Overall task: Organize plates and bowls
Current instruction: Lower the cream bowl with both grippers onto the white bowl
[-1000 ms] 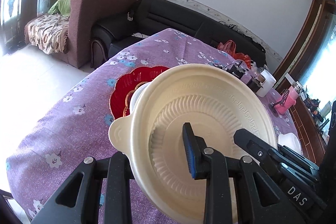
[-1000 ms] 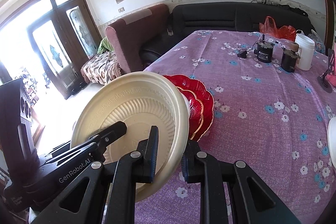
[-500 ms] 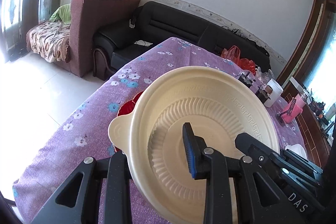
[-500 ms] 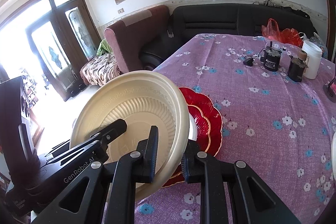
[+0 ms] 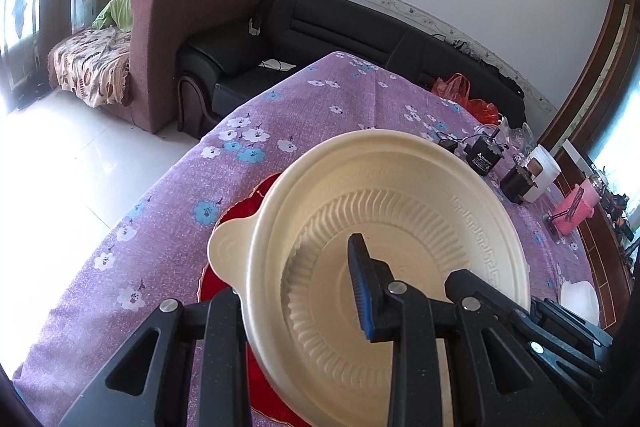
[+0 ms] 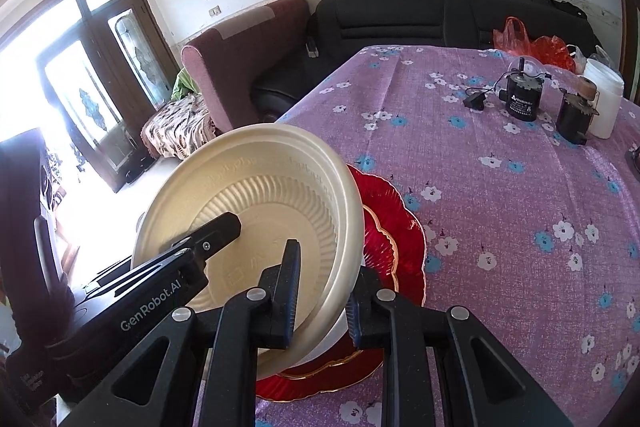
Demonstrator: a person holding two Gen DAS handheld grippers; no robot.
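A cream plastic bowl point(image 5: 400, 219) with a tab handle is held by both grippers above the table. My left gripper point(image 5: 304, 295) is shut on its near-left rim, one finger inside and one outside. My right gripper point(image 6: 324, 291) is shut on the opposite rim of the same bowl point(image 6: 256, 195). Below the bowl lie stacked red plates with gold edges point(image 6: 396, 239), with a white dish partly visible on them point(image 6: 340, 331). The red plates peek out at the bowl's left in the left wrist view point(image 5: 248, 203).
The table has a purple flowered cloth point(image 6: 520, 207). At its far end stand two black motors point(image 6: 524, 99), a white jar point(image 6: 606, 99) and a pink holder point(image 5: 576, 211). A white dish point(image 5: 580, 299) lies at the right. Sofas point(image 5: 360, 35) stand beyond the table.
Both grippers have pulled back and tilted with the bowl; the bowl now sits lower over the red plates, which show more in the right wrist view.
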